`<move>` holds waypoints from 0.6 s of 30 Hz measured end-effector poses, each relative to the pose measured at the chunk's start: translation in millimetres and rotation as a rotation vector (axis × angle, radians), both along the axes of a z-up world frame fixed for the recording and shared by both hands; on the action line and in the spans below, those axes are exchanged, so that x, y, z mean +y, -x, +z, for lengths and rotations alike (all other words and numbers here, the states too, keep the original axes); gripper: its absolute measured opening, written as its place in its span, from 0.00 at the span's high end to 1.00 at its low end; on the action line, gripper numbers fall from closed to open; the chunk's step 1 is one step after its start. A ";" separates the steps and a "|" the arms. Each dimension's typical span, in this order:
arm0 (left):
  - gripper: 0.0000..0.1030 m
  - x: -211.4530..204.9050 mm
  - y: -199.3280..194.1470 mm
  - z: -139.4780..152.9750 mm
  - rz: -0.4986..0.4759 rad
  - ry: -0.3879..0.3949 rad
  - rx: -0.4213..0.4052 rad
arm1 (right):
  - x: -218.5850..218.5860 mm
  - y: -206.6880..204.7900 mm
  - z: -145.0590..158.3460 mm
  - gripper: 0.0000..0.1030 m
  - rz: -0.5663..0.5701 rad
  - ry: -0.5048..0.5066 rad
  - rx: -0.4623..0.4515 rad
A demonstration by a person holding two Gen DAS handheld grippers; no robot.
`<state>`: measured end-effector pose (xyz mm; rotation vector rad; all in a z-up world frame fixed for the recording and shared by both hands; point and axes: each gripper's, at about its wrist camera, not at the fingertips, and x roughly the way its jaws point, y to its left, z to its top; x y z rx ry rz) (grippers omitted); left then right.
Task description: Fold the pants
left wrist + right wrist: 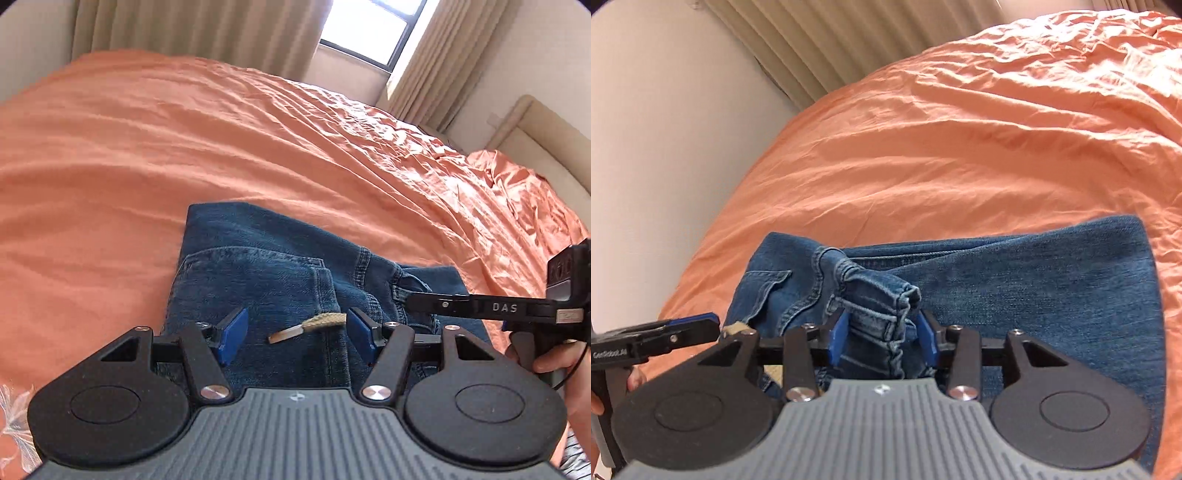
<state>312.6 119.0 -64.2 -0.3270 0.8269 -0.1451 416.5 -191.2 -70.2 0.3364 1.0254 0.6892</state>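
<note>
Blue denim pants (266,273) lie folded on the orange bedsheet (184,147), back pocket up, with a beige drawstring tip (310,325) on top. My left gripper (295,334) hovers open just above the denim, the drawstring between its blue pads. My right gripper (884,338) sits on the pants (1015,295) with a bunched hem or waistband fold (875,295) between its blue pads; the jaws stand apart and do not pinch it. The right gripper shows in the left wrist view (410,301), reaching in from the right. The left gripper shows at the left edge of the right wrist view (714,325).
The bedsheet (960,147) spreads wide beyond the pants, rumpled toward the far right. Beige curtains (184,26) and a window (369,26) stand behind the bed. A cream wall (646,147) borders the bed's left side. A padded headboard (535,147) stands at right.
</note>
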 end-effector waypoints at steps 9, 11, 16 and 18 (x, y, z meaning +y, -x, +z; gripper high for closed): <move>0.38 26.9 11.9 -5.7 0.041 0.083 -0.028 | 5.6 27.0 43.0 0.90 0.039 -0.018 -0.111; 0.41 27.0 12.4 -2.7 0.040 0.081 -0.037 | -2.1 38.9 67.2 0.90 0.039 -0.066 -0.121; 0.41 23.6 8.8 7.0 0.042 0.084 -0.056 | -30.7 46.5 78.7 0.91 -0.031 -0.136 -0.027; 0.41 20.8 2.9 4.6 0.046 0.073 -0.027 | -37.5 43.5 58.5 0.91 -0.076 -0.101 0.028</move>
